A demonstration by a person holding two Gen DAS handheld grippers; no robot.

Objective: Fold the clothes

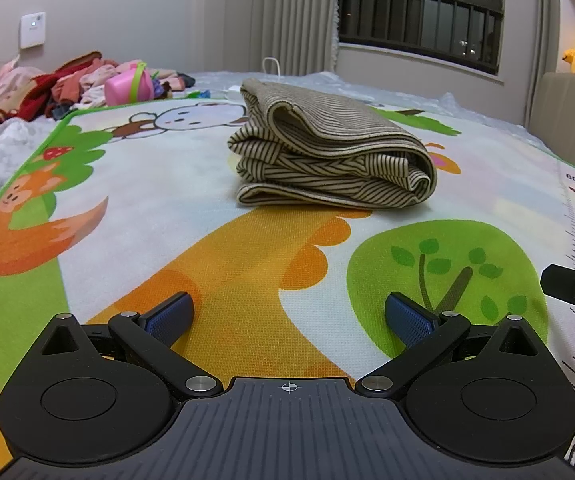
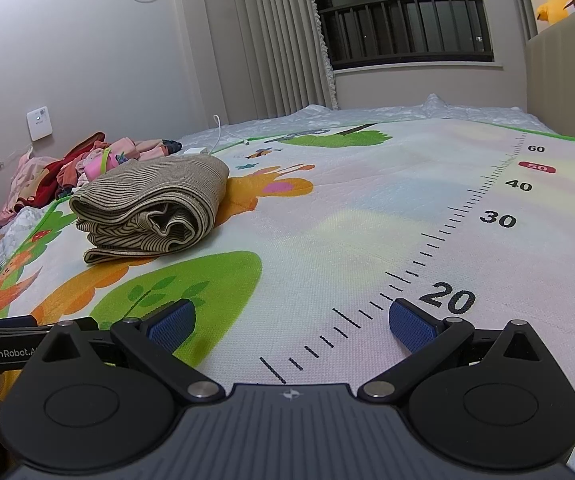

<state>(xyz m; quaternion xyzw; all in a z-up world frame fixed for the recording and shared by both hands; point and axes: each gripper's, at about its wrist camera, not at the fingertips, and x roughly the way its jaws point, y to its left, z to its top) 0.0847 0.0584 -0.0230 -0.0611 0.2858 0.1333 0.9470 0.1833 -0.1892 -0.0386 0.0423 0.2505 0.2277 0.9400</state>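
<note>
Mat: printed play mat (image 1: 215, 208) covers the bed, carrying everything.
Pile: unfolded clothes (image 1: 67, 84) at far-left corner; judged next source, lift one garment clear.
Striped garment: (image 1: 327, 148) folded, mid-mat, untouched.
Left gripper: (image 1: 287, 316) spread wide, empty, above mat.
Right gripper: (image 2: 291, 320) spread wide, empty.

Black linkage grippers, blue textured fingers (image 1: 169, 316), silver pivot screws, grey ribbed base
</note>
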